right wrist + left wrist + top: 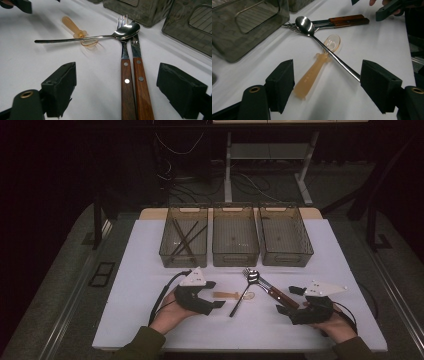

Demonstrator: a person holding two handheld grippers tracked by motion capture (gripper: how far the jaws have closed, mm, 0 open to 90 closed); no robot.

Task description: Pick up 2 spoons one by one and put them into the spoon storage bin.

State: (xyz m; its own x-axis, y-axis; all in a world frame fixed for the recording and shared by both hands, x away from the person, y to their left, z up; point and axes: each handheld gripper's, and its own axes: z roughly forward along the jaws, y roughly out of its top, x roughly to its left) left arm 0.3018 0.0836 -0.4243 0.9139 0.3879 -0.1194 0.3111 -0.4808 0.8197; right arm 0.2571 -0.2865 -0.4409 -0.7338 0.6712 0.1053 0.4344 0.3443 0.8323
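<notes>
- Left gripper (218, 296) sits at the near left of the white table (150, 270); jaws apart, nothing clamped, plastic spoon handle and the metal spoon's handle tip lying between them in its own view.
- Right gripper (289, 300) at near right, jaws apart, nothing held; two wood-handled pieces lie between them in its own view.
- Work in hand reads as sorting cutlery into the three smoky bins (235, 236) at 12 o'clock of the pile.
- Plastic spoon (317, 66): translucent amber, small, lying flat at 3 o'clock of the left gripper. Judged very light, slightly flexible, low profile.
- Best hold probably across the thick ribbed handle end nearest the left gripper; bowl (332, 42) looks thin and likely to skid.
- Metal spoon (324, 45) crosses over the plastic one near its neck, so pulling the plastic out first likely drags the steel. Probably lift the steel first.
- Metal spoon: polished, stiff, thin round shank; judged slippery and prone to rolling in flat pads. Grip mid-shank, square on.
- Its bowl (126, 31) rests on the fork (125, 67) and the piece beside it (140, 80), whose blade end cannot be read.
- Those two: wood scales with rivets, flat, touching side by side; judged heavier and easier to grip. Hold at the wood handle, one at a time.
- Left bin already holds dark chopsticks (184, 239).
</notes>
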